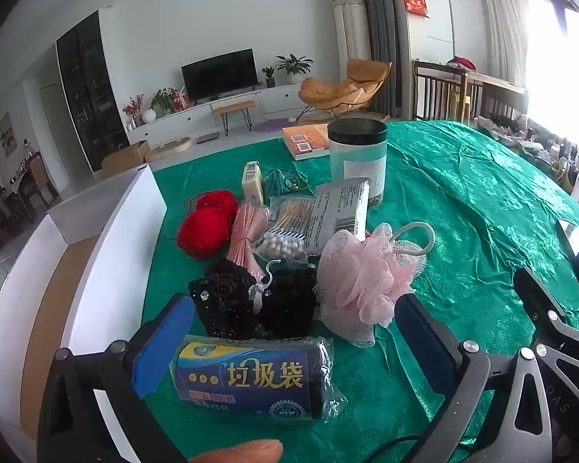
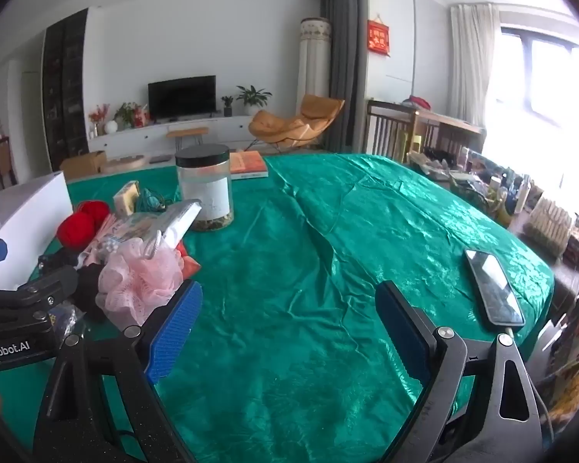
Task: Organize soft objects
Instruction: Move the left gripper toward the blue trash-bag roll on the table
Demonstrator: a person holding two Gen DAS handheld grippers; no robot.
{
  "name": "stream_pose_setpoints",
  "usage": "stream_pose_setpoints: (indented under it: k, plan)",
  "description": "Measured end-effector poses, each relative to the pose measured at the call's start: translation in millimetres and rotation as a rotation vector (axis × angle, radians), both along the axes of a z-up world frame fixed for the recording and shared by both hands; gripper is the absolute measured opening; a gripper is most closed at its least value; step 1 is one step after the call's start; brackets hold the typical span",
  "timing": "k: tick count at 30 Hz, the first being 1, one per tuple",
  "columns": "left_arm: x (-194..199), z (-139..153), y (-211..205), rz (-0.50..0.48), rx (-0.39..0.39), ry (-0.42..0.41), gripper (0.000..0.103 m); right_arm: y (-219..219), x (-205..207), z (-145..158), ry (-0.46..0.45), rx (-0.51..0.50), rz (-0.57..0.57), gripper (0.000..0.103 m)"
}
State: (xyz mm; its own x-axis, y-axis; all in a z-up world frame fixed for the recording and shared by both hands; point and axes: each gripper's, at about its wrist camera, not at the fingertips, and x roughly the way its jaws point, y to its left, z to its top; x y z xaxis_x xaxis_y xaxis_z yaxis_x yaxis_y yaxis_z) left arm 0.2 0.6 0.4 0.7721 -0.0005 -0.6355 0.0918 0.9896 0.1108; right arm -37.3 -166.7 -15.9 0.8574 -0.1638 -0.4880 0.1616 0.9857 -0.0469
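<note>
A pile of small goods lies on the green tablecloth (image 1: 463, 208). My left gripper (image 1: 293, 301) is open and hangs low over it. A blue roll of garbage bags (image 1: 251, 378) lies between its jaws, with a gap to the right pad. Just beyond are a black lace cloth (image 1: 251, 305), a pink mesh bath pouf (image 1: 363, 277) and red yarn balls (image 1: 206, 223). My right gripper (image 2: 287, 289) is open over bare cloth with nothing between its fingers. The pouf (image 2: 141, 281) is to its left.
A white open box (image 1: 108, 270) stands left of the pile. Behind the pile are a grey packet (image 1: 339, 208), cotton swabs (image 1: 289, 214), a black-lidded jar (image 2: 206, 189) and a book (image 2: 249, 164). A phone (image 2: 494, 289) lies near the table's right edge.
</note>
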Motion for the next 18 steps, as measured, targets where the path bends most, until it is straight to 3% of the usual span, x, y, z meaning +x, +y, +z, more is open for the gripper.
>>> stream_pose_setpoints:
  k: [18]
  plan:
    - [0.2,-3.5,6.5,0.014,0.003,0.006,0.103,0.3,2.1,-1.4,0.005,-0.001,0.001,0.093]
